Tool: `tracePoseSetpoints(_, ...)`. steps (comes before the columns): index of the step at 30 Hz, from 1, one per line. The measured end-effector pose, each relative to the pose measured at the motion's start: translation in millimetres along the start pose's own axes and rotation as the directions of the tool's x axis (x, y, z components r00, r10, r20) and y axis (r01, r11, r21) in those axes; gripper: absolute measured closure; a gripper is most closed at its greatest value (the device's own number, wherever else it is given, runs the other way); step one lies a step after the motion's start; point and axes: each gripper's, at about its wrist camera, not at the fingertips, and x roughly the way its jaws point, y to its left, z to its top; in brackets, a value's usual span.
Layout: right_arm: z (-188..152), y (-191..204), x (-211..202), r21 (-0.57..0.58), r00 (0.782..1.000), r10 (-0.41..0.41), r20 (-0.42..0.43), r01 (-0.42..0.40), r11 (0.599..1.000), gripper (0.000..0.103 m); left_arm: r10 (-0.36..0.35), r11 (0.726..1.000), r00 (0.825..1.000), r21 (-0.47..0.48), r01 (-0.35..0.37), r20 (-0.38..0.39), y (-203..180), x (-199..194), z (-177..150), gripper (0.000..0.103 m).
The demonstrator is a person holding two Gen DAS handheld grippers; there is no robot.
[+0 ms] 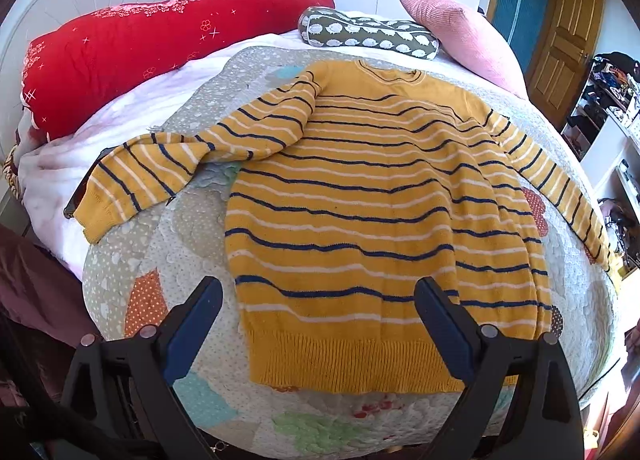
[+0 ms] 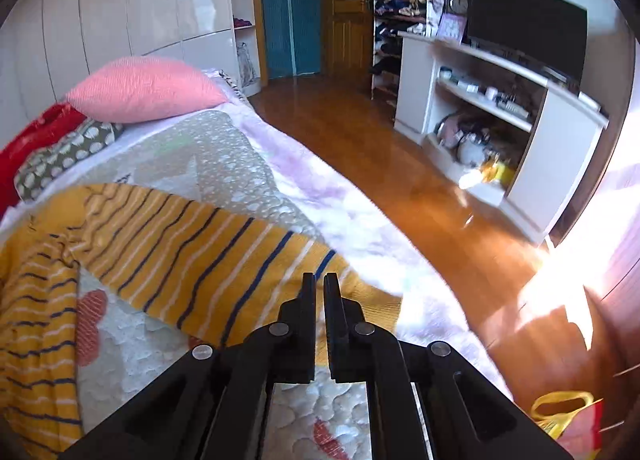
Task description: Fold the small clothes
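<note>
A yellow sweater [image 1: 360, 199] with navy and white stripes lies face up on a patterned quilt [image 1: 168, 227] on the bed. Its hem is nearest me. The left sleeve [image 1: 180, 155] is bent outward and the right sleeve [image 1: 560, 187] runs toward the bed's edge. My left gripper [image 1: 319, 288] hangs open just above the hem, one finger on each side of the lower left body. In the right wrist view, my right gripper [image 2: 319, 278] is shut, fingertips over the right sleeve [image 2: 200, 252] near its cuff. Whether cloth is pinched I cannot tell.
A red rolled duvet [image 1: 120, 47], a patterned bolster [image 1: 368, 31] and a pink cushion [image 1: 460, 31] lie at the bed's head. To the right are wooden floor [image 2: 380, 147], a white TV unit [image 2: 500, 99] and a yellow bag [image 2: 568, 416].
</note>
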Motion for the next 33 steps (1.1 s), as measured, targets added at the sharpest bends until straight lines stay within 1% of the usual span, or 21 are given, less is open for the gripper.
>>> tracePoseSetpoints(2,-8.7,9.6,-7.2,0.021,0.989,0.136,-0.052,-0.135,0.991,0.093,0.0,1.0,1.0,-0.006,0.0,-0.002,1.0,0.8,0.0,0.007)
tracePoseSetpoints(3,-13.9,18.0,-8.9,0.03,0.97,0.229,-0.086,-0.227,0.973,0.092,0.002,1.0,1.0,-0.009,-0.002,-0.001,2.1,1.4,-0.2,0.007)
tracePoseSetpoints(4,-24.2,28.8,-12.3,0.038,0.933,0.335,-0.133,-0.333,0.942,0.088,0.005,1.0,1.0,-0.014,-0.005,-0.001,3.5,2.0,-0.5,0.007)
tracePoseSetpoints(6,-56.1,65.3,-18.9,0.039,0.825,0.504,-0.255,-0.512,0.858,0.077,0.006,1.0,1.0,-0.024,-0.006,-0.007,6.8,3.4,-1.7,0.007)
tracePoseSetpoints(7,-73.5,81.3,-21.7,0.032,0.769,0.556,-0.315,-0.577,0.816,0.072,0.005,1.0,1.0,-0.029,-0.005,-0.011,8.7,4.0,-2.0,0.007)
tracePoseSetpoints(8,-91.9,98.8,-26.6,0.015,0.721,0.585,-0.371,-0.625,0.78,0.072,0.002,0.999,1.0,-0.037,-0.003,-0.014,10.8,4.1,-2.4,0.007)
tracePoseSetpoints(9,-108.1,114.8,-30.4,-0.011,0.69,0.593,-0.415,-0.656,0.755,0.072,-0.001,0.999,1.0,-0.044,0.0,-0.013,12.9,3.0,-3.1,0.007)
tracePoseSetpoints(10,-122.1,129.2,-35.5,-0.043,0.675,0.589,-0.445,-0.673,0.739,0.072,-0.002,0.999,1.0,-0.05,0.002,-0.011,14.9,1.6,-3.6,0.007)
tracePoseSetpoints(11,-133.3,139.6,-38.8,-0.076,0.678,0.578,-0.454,-0.676,0.733,0.07,-0.003,0.998,1.0,-0.056,0.003,-0.006,16.8,-0.3,-4.1,0.007)
tracePoseSetpoints(14,-148.9,163.3,-49.9,-0.162,0.731,0.529,-0.432,-0.64,0.751,0.067,-0.001,0.998,1.0,-0.065,0.002,0.007,22.5,-6.2,-5.7,0.007)
tracePoseSetpoints(15,-148.4,167.9,-50.0,-0.178,0.738,0.523,-0.425,-0.635,0.751,0.067,0.0,0.998,1.0,-0.067,0.0,0.009,24.2,-7.6,-6.3,0.007)
tracePoseSetpoints(16,-149.1,170.7,-52.0,-0.184,0.739,0.524,-0.424,-0.637,0.748,0.077,0.003,0.997,1.0,-0.072,-0.002,0.012,26.5,-9.0,-6.9,0.007)
tracePoseSetpoints(17,-147.9,170.4,-51.2,-0.176,0.731,0.532,-0.428,-0.645,0.744,0.099,0.005,0.997,1.0,-0.076,-0.004,0.012,28.5,-9.8,-7.3,0.007)
tracePoseSetpoints(18,-141.0,168.9,-43.3,-0.156,0.722,0.54,-0.434,-0.65,0.744,0.099,0.008,0.997,1.0,-0.082,-0.007,0.013,31.2,-10.7,-7.4,0.007)
tracePoseSetpoints(20,-132.9,148.9,-42.0,-0.107,0.717,0.559,-0.417,-0.649,0.753,0.1,0.013,0.995,1.0,-0.095,-0.011,0.014,36.8,-12.0,-7.2,0.007)
tracePoseSetpoints(22,-124.2,129.8,-40.0,-0.08,0.737,0.55,-0.393,-0.623,0.778,0.1,0.021,0.993,1.0,-0.113,-0.019,0.017,43.9,-12.8,-6.2,0.007)
tracePoseSetpoints(28,-105.1,81.3,-36.6,-0.003,0.772,0.532,-0.349,-0.568,0.823,0.101,0.053,0.981,0.999,-0.188,-0.052,0.001,75.2,-8.7,-5.1,0.007)
tracePoseSetpoints(29,-102.5,73.8,-35.7,-0.003,0.793,0.506,-0.339,-0.539,0.842,0.103,0.06,0.978,0.998,-0.198,-0.06,-0.005,80.2,-6.7,-5.9,0.007)
tracePoseSetpoints(30,-98.7,67.7,-35.5,-0.028,0.837,0.448,-0.314,-0.48,0.877,0.103,0.063,0.976,0.998,-0.208,-0.064,-0.012,85.4,-4.0,-7.1,0.007)
tracePoseSetpoints(31,-95.2,59.4,-34.7,-0.035,0.86,0.419,-0.293,-0.447,0.894,0.103,0.064,0.973,0.998,-0.22,-0.068,-0.022,90.6,-0.2,-8.2,0.007)
tracePoseSetpoints(33,-88.7,40.2,-30.4,0.013,0.861,0.421,-0.287,-0.435,0.9,0.103,0.053,0.967,0.998,-0.247,-0.063,-0.045,99.7,8.4,-11.2,0.007)
